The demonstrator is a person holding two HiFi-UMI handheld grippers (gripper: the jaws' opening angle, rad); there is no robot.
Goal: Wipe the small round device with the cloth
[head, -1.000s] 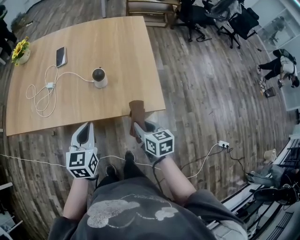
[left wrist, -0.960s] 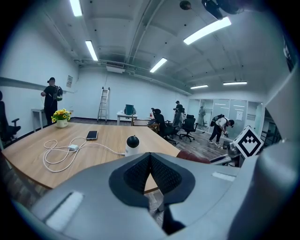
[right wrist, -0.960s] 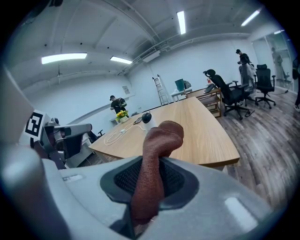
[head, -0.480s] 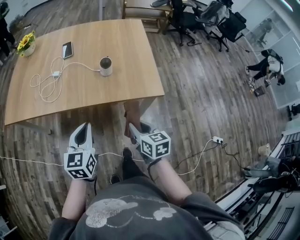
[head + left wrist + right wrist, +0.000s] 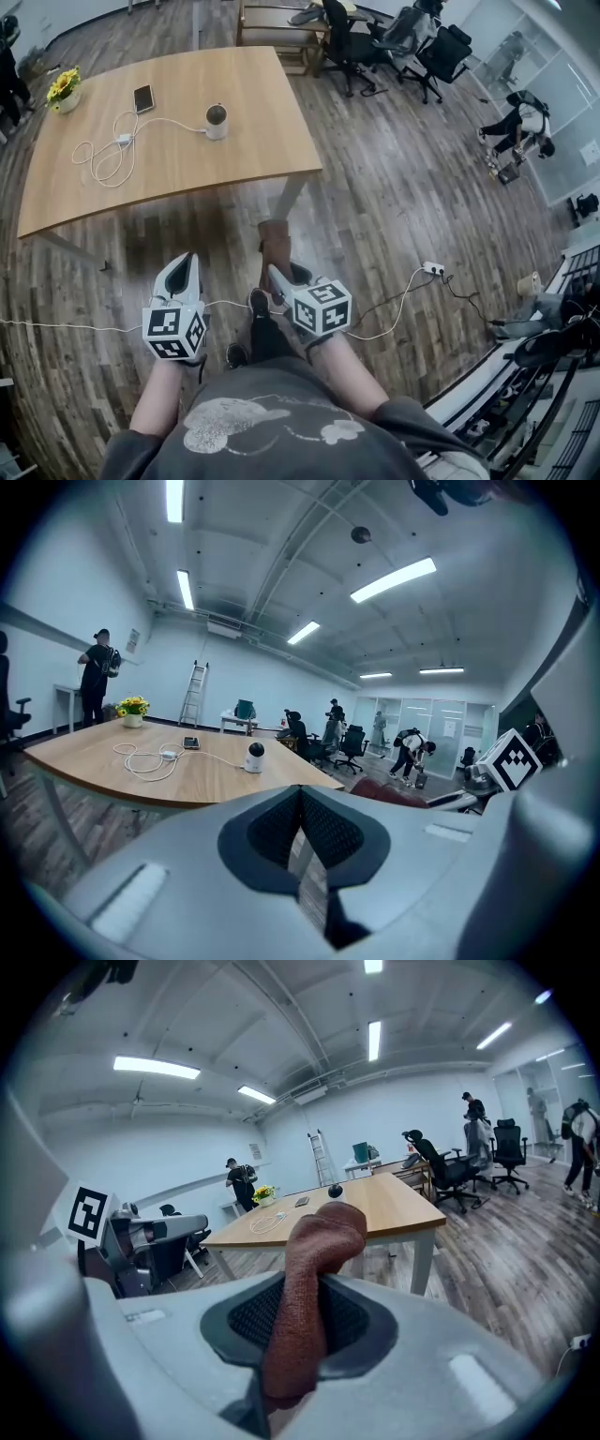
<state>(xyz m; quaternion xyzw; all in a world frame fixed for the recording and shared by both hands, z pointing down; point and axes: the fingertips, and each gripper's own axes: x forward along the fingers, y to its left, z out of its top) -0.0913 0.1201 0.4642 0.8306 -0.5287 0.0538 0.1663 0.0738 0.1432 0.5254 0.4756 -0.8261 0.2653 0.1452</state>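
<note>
Approaching the small round device (image 5: pixel 217 121) with the cloth (image 5: pixel 275 246) ready
The device stands on the wooden table (image 5: pixel 187 159), tethered by a white cable (image 5: pixel 111 156) and well apart from both grippers. The right gripper (image 5: pixel 278 277) has its jaws clamped on the brown cloth, which juts past the tips as a wiping pad. The left gripper (image 5: pixel 181 267) has its jaws together on nothing, probably free to steady the device.

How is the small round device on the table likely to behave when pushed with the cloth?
The small round device stands free and upright on the smooth table, so a sideways push probably slides or tips it. Its white cable may tug it back. The cloth bends over limply in the right gripper, so it likely presses softly.
</note>
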